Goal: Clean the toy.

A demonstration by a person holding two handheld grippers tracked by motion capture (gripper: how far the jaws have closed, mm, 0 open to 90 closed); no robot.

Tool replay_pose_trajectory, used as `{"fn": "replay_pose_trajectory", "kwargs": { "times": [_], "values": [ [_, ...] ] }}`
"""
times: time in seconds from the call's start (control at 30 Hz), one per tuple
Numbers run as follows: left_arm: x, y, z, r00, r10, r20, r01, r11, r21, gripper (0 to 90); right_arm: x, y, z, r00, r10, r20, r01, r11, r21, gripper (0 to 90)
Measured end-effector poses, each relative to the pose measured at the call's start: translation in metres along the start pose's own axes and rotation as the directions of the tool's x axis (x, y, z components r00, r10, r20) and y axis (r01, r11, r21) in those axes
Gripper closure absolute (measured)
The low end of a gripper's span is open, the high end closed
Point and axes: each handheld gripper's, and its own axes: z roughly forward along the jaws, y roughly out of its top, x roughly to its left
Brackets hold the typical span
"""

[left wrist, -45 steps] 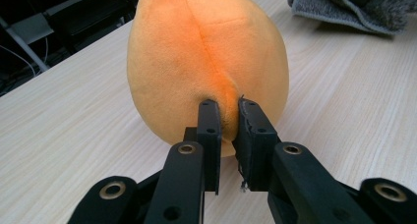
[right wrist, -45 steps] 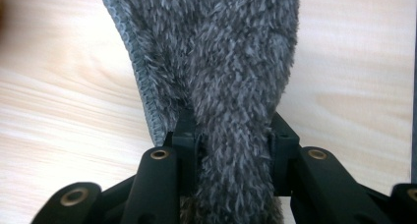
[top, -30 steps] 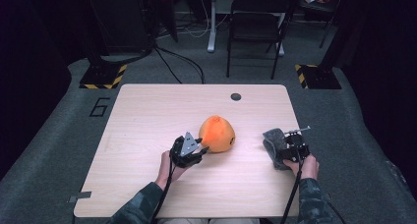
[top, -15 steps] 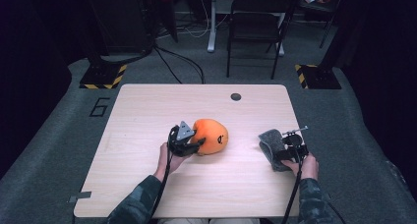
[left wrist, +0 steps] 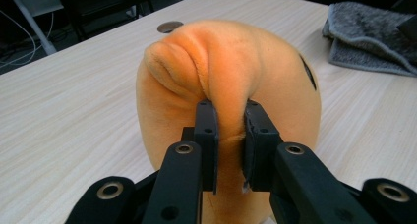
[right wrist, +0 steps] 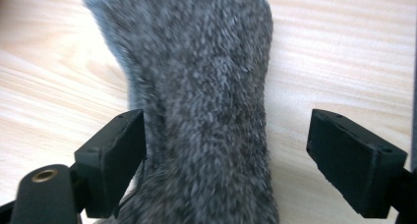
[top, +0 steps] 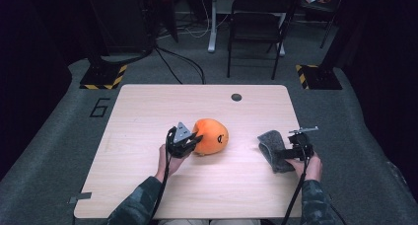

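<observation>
On the pale wooden worktop (top: 148, 111), the left hand-held gripper (top: 190, 143) has just been closing and now pinches a fold of the orange plush toy (top: 211, 136), which sits near the middle of the worktop; in the left gripper view the two black jaws squeeze a ridge of the plush toy's (left wrist: 231, 81) fabric between them. Well apart to the right lies a folded grey towel (top: 273, 148), flat on the worktop. The right hand-held gripper (top: 296, 148) sits at the towel's right edge; its jaws have just been opening and stand wide, the towel (right wrist: 206, 101) lying between them unpressed.
</observation>
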Motion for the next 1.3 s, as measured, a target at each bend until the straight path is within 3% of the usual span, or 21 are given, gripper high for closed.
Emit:
{"fn": "replay_pose_trajectory", "kwargs": {
  "times": [0.23,0.37,0.5,0.6,0.8,0.93,1.0,1.13,1.2,1.3],
  "values": [
    [-0.003,0.007,-0.014,0.9993,-0.030,0.023,0.030,0.9990,-0.034,79.4,0.007,-0.021,-0.022,0.9989,-0.017,-0.044,0.015,0.999,-0.043,10.7],
    [-0.004,0.008,-0.022,0.9987,-0.038,0.033,0.040,0.9985,-0.039,79.3,0.008,-0.040,-0.028,0.9988,-0.043,-0.023,0.042,0.998,-0.045,9.1],
    [-0.003,0.007,-0.032,0.9961,-0.073,0.050,0.075,0.9963,-0.041,79.3,0.010,-0.060,-0.029,0.9973,-0.073,-0.006,0.073,0.997,-0.028,6.5],
    [-0.002,0.004,-0.039,0.9915,-0.111,0.068,0.113,0.9930,-0.034,79.3,0.009,-0.071,-0.028,0.9961,-0.088,0.007,0.088,0.996,-0.016,5.2],
    [-0.003,-0.005,-0.052,0.9762,-0.192,0.101,0.195,0.9807,-0.019,79.3,0.006,-0.089,-0.024,0.9936,-0.109,0.027,0.109,0.994,0.009,4.2],
    [-0.004,-0.013,-0.055,0.9665,-0.227,0.119,0.227,0.9737,0.017,79.3,0.005,-0.096,-0.019,0.9930,-0.113,0.034,0.111,0.993,0.039,2.1],
    [-0.005,-0.018,-0.053,0.9645,-0.237,0.117,0.233,0.9714,0.046,79.2,0.005,-0.096,-0.018,0.9922,-0.119,0.038,0.118,0.993,0.020,2.2],
    [-0.001,-0.026,-0.052,0.9669,-0.238,0.092,0.233,0.9703,0.066,79.0,0.005,-0.099,-0.018,0.9923,-0.120,0.030,0.120,0.993,0.005,0.9],
    [-0.001,-0.026,-0.052,0.9795,-0.192,0.061,0.187,0.9793,0.076,77.0,0.004,-0.100,-0.018,0.9916,-0.125,0.036,0.125,0.992,-0.004,0.3],
    [-0.003,-0.025,-0.052,0.9888,-0.144,0.038,0.141,0.9867,0.081,70.1,0.004,-0.100,-0.017,0.9911,-0.128,0.034,0.129,0.992,-0.007,0.0]
  ]
}}
